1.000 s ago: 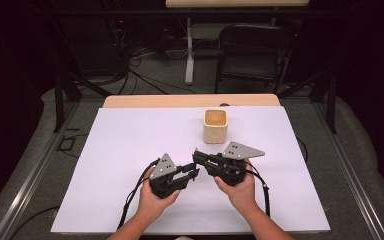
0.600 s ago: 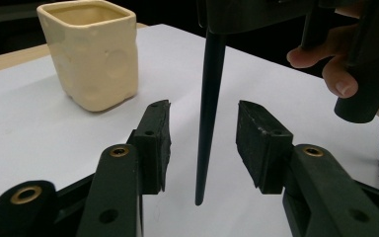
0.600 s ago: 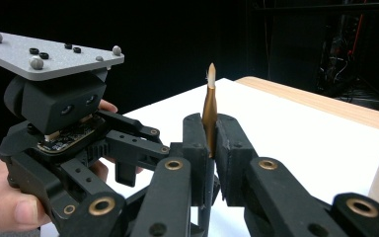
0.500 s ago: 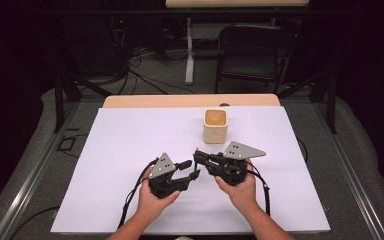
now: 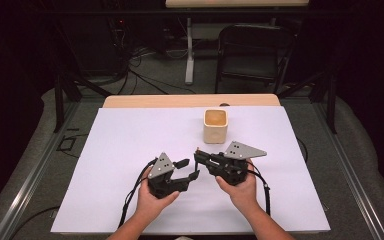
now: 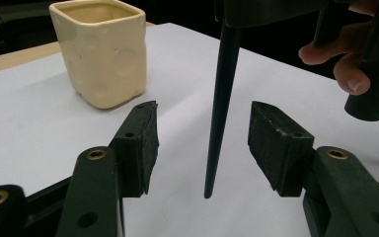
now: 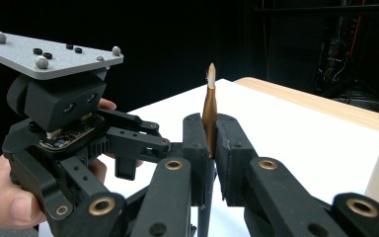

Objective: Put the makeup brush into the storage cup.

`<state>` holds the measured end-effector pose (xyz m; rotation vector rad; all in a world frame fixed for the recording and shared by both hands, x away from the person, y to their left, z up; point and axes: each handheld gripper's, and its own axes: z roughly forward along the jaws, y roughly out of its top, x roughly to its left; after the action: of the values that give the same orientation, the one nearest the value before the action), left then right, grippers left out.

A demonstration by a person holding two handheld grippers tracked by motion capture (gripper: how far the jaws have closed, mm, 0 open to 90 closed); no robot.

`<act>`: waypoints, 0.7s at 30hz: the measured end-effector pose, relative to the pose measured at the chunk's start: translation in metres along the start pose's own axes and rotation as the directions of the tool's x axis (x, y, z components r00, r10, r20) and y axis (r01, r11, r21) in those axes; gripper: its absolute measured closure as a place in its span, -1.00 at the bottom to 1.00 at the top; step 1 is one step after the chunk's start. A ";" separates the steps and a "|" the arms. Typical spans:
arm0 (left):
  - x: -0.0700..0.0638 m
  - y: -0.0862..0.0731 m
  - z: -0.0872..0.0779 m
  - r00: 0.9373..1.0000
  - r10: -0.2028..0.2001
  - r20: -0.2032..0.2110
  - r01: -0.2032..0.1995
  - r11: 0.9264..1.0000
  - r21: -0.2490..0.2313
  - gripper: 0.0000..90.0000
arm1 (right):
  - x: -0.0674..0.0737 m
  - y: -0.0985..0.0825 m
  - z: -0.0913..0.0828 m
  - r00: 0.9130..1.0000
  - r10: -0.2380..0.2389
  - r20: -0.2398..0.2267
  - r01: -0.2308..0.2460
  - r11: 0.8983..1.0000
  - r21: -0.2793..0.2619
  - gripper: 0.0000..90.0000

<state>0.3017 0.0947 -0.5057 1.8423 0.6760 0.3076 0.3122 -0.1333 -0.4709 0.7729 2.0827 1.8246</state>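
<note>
Above the white sheet (image 5: 130, 150), right gripper (image 7: 208, 148) fingers pinch an upright brush (image 7: 209, 106); left gripper (image 6: 202, 143) fingers spread

A white sheet (image 5: 130, 150) covers most of a light wooden table (image 5: 145, 101), whose far edge shows bare. Beyond it stands a black folding chair (image 5: 252, 52) on a grey floor (image 5: 160, 75) strewn with dark cables (image 5: 130, 70). A pale table leg (image 5: 189, 50) rises behind, under another wooden tabletop (image 5: 235, 3). The surroundings are dark, almost black
</note>
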 end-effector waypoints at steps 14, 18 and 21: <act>0.001 0.000 -0.001 1.000 0.009 -0.017 -0.009 1.000 0.000 -0.10 | 0.000 0.000 -0.001 1.000 0.001 0.003 -0.001 1.000 0.002 0.86; 0.002 0.000 -0.002 0.999 0.014 -0.029 -0.014 1.000 0.003 -0.12 | -0.001 0.001 -0.001 1.000 -0.002 0.005 0.002 1.000 -0.002 0.86; 0.003 0.000 -0.003 0.999 0.018 -0.035 -0.018 1.000 0.003 -0.15 | -0.002 0.001 -0.001 1.000 -0.004 0.009 0.004 1.000 0.000 0.86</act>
<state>0.3024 0.0984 -0.5049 1.8503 0.6847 0.3519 0.3133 -0.1351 -0.4704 0.7752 2.0774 1.8164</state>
